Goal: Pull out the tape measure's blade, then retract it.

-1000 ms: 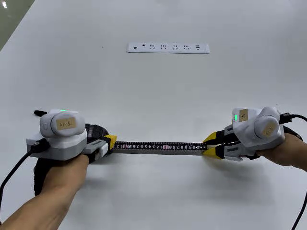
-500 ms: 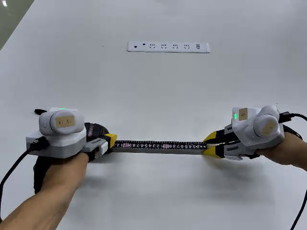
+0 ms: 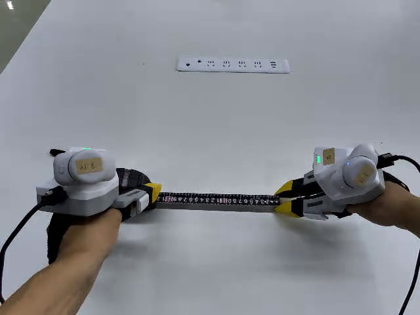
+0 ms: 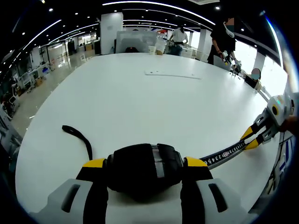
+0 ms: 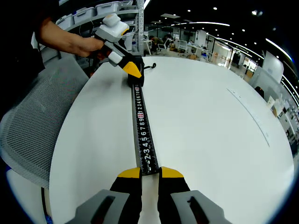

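White table (image 3: 197,125), power strip (image 3: 232,64) lying flat on the far side. Everything else sits well on the near side of that strip. Left gripper (image 3: 147,195) is near-left of the strip, jaws clamped around the black tape measure (image 4: 142,170); the body fills the gap between the yellow tips and rests on the table. Blade (image 3: 220,199) is pulled out, running roughly parallel to the strip's long edge, numbers facing up, low over the table or on it, can't tell which. Right gripper (image 3: 284,198) is near-right of the strip, jaws narrow and pinched on the blade's free end. Black strap (image 4: 77,135) curls on the table just beside the tape measure, on the side towards the strip. A hand holds each gripper; cables trail off behind both.
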`<state>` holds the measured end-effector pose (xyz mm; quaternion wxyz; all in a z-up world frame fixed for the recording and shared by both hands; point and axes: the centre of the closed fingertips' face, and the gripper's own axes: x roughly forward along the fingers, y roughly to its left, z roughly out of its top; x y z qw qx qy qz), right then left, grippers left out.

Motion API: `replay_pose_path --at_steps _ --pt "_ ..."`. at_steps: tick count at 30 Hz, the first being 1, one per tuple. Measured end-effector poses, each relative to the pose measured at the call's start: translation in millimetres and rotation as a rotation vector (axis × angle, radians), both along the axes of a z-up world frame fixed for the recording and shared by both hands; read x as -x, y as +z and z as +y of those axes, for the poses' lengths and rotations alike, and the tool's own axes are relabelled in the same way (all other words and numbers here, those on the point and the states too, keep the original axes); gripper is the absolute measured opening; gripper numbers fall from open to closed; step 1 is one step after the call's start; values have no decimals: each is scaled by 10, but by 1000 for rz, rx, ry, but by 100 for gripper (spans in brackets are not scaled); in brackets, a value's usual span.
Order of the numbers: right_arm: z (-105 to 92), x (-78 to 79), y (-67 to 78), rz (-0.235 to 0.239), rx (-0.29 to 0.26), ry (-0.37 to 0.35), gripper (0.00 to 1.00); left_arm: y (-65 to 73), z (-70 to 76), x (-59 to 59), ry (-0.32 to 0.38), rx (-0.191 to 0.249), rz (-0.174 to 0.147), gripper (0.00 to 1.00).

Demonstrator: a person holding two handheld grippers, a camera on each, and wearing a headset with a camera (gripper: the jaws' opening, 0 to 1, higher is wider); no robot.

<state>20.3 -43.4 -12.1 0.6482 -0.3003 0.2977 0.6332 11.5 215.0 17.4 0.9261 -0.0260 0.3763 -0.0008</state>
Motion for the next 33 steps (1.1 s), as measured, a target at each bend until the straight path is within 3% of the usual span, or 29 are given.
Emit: replay_pose_path --at_steps 33 --pt "298 -11 7 11 -21 25 8 7 3 10 11 18 6 58"
